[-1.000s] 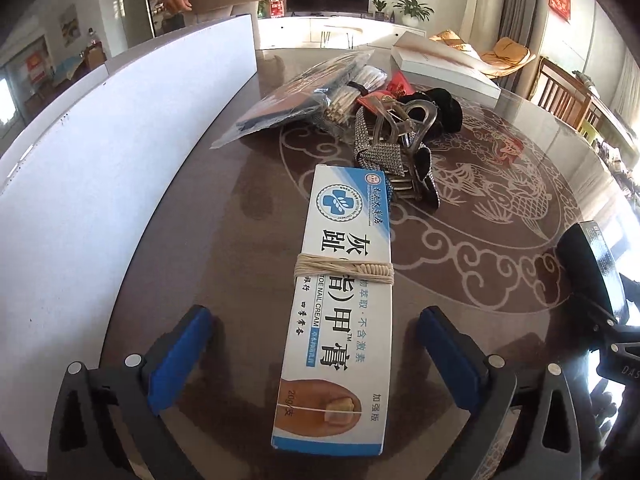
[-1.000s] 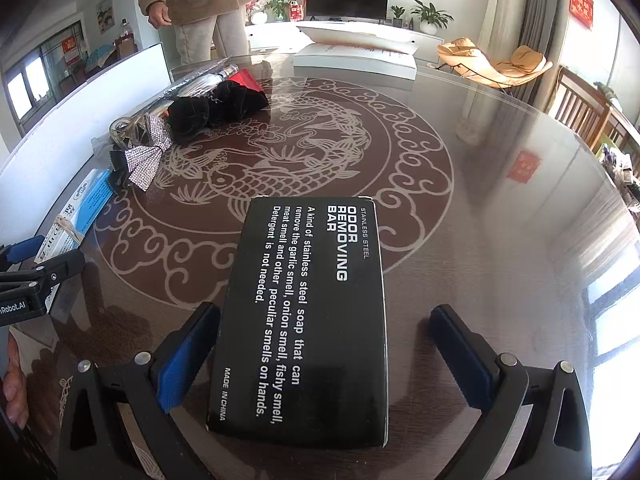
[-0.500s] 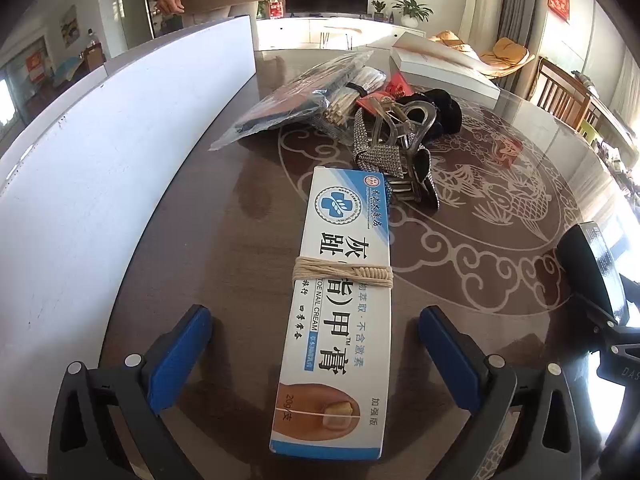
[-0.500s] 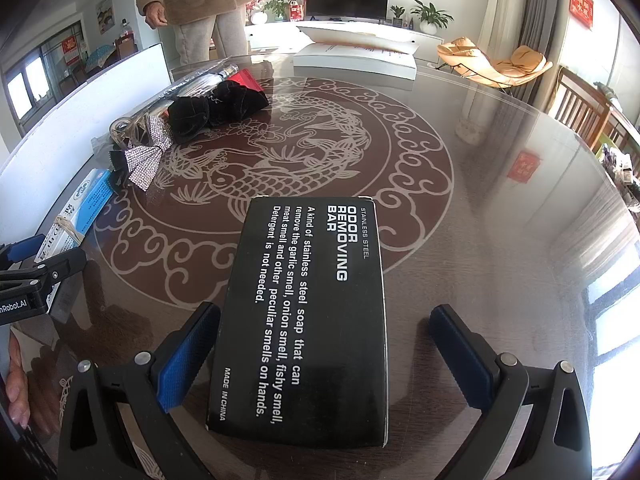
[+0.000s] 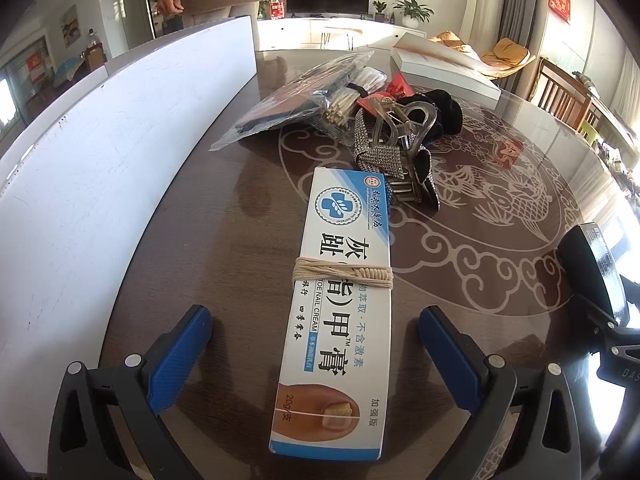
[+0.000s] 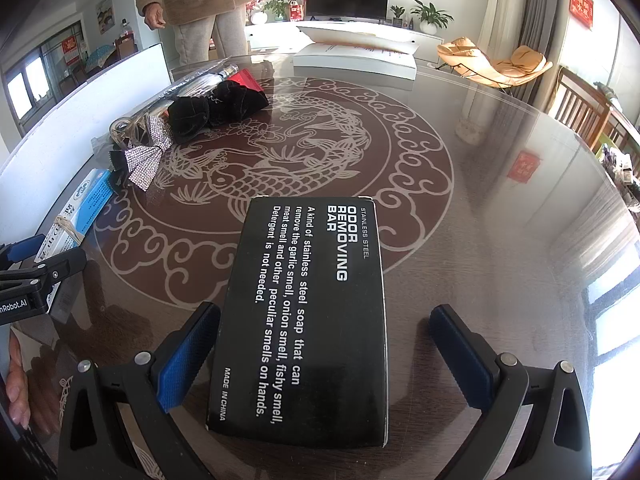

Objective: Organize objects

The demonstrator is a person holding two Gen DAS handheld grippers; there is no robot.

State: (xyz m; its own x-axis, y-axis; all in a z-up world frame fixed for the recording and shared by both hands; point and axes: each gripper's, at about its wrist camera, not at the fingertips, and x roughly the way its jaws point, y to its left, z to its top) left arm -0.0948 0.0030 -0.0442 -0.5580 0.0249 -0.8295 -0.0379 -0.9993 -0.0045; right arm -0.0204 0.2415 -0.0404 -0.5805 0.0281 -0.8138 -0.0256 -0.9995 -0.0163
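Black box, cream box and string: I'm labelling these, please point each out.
Black box [image 6: 304,312], right wrist view, middle of its printed top.
Cream box [image 5: 340,344], left wrist view, its printed face.
String [image 5: 340,274], left wrist view, the wrap's top.

On the table [image 6: 500,240], the soap box [image 6: 304,320] lies near the front edge; the cream box [image 5: 340,308] lies toward the left edge, hair clips [image 5: 396,148] just behind it, a flat carton [image 6: 356,60] at the far edge.
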